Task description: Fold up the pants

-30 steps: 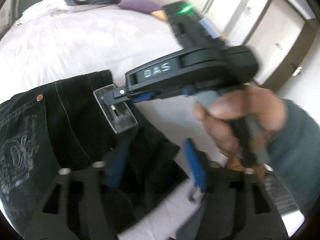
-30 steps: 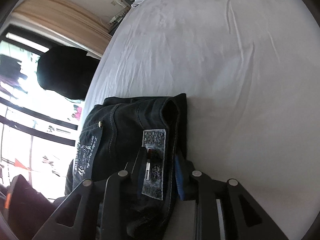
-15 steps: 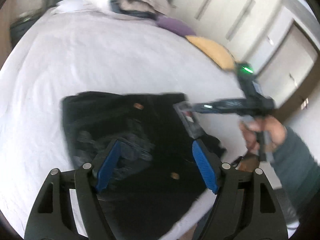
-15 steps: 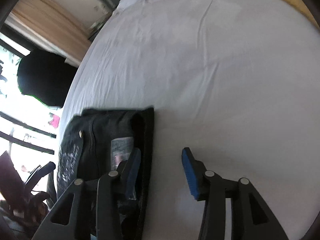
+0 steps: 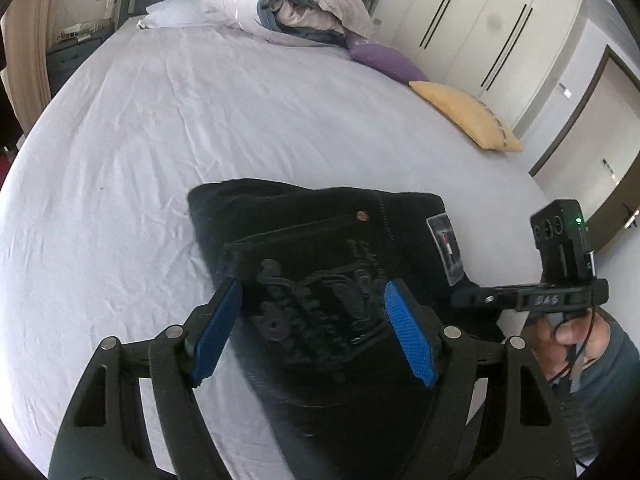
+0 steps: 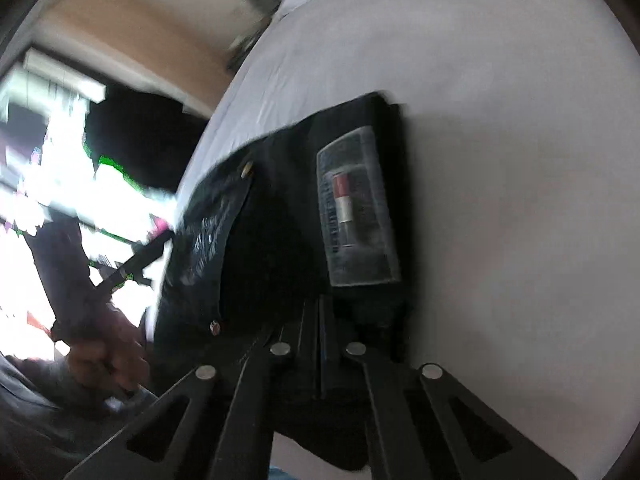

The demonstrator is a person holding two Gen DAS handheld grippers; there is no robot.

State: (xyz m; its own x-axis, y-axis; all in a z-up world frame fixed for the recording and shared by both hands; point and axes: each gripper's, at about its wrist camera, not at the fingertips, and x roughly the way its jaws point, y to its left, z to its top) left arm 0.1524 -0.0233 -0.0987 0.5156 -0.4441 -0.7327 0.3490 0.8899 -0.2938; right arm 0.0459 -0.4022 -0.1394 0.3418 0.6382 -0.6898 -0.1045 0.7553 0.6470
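Bedroom w/ a big bed (image 5: 248,128) under a pale lilac sheet, wardrobe doors at 1 o'clock, rolled duvet (image 5: 304,12) at 12. Black pants (image 5: 320,248) lie folded in a compact stack near the bed's front edge, approx 5–6 o'clock in the left wrist view, waistband patch (image 5: 445,249) facing up at the right side. Left gripper (image 5: 312,340) hovers over the pocket embroidery, blue pads spread wide, nothing between them. Right gripper (image 6: 320,320) is clenched, fingers pressed together at the waistband corner just below the patch (image 6: 356,208); looks like it's pinching denim there, but the view's blurred so not 100% sure. Risks, imo: if the right one tugs sideways the stack could slide or unroll, since the sheet is slick-looking; stack also sits close to the edge, so a pull toward 6 may drag it off. Purple pillow (image 5: 386,60) & yellow cushion (image 5: 464,116) sit well apart at 1–2 o'clock, not in the way. Right tool's body crosses near the patch, could snag the left one.
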